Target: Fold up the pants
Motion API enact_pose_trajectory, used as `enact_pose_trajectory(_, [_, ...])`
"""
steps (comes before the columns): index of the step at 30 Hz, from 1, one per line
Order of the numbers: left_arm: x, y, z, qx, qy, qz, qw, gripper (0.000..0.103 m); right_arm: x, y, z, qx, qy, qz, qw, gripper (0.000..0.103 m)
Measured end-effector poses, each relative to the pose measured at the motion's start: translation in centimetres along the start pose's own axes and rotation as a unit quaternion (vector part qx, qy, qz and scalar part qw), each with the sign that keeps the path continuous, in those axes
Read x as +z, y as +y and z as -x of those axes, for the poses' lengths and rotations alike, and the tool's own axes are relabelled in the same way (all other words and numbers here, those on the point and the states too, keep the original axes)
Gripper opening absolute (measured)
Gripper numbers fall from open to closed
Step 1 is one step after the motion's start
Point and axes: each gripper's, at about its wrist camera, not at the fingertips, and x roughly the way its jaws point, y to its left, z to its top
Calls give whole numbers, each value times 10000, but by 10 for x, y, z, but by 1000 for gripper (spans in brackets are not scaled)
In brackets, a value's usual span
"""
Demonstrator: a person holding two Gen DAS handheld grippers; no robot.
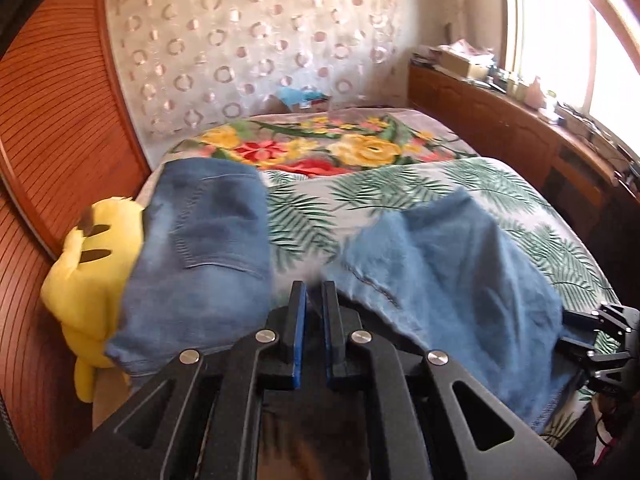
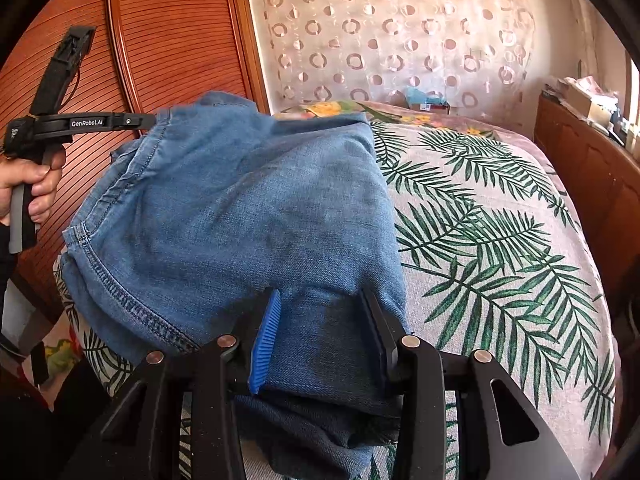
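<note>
Blue denim jeans lie bunched on a bed with a palm-leaf sheet. In the left wrist view my left gripper has its blue pads almost together, pinching a seamed edge of the jeans. The right wrist view shows that left gripper held by a hand, lifting an edge of the jeans at the upper left. My right gripper stands half wide, with a thick fold of denim filling the gap between its pads. It also shows at the jeans' near right edge as the right gripper.
A yellow plush toy sits at the bed's left edge against a slatted wooden wardrobe. A floral blanket covers the far end. A cluttered wooden cabinet runs along the right under a bright window.
</note>
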Motion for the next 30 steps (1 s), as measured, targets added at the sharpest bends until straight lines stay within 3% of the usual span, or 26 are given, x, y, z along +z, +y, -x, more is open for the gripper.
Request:
enact_pose_trajectory(9, [-9,24,8,113,-29,279,9995,9,0,-9,16,-106,-41,-99,9999,41])
enact_pose_trajectory(12, [-13,11,20,28,-114,236,9997,26,3,-12,21,-256,-88,-126,9996,41])
enact_pose_trajectory(14, [-15,3,28,-96,-212,211,9995,47,6,-18,23,-235,-123,-204,9994,41])
enact_pose_trajectory(16, [-20,-11,35,-366,-287,137,9988,50,11,-22,22,-261,-103,-247,9993,42])
enact_pose_trajectory(22, [-39,-52,43,-652,-337,-100,9973,50,15,-28,1,-173,280,-337,9989,43])
enact_pose_trajectory(25, [-47,-61,30,-428,-190,-202,9987,50,12,-28,-4,-144,379,-396,9984,43])
enact_pose_trajectory(30, [-52,-26,-4,238,148,52,9996,50,10,-33,-5,15,494,-573,9971,43])
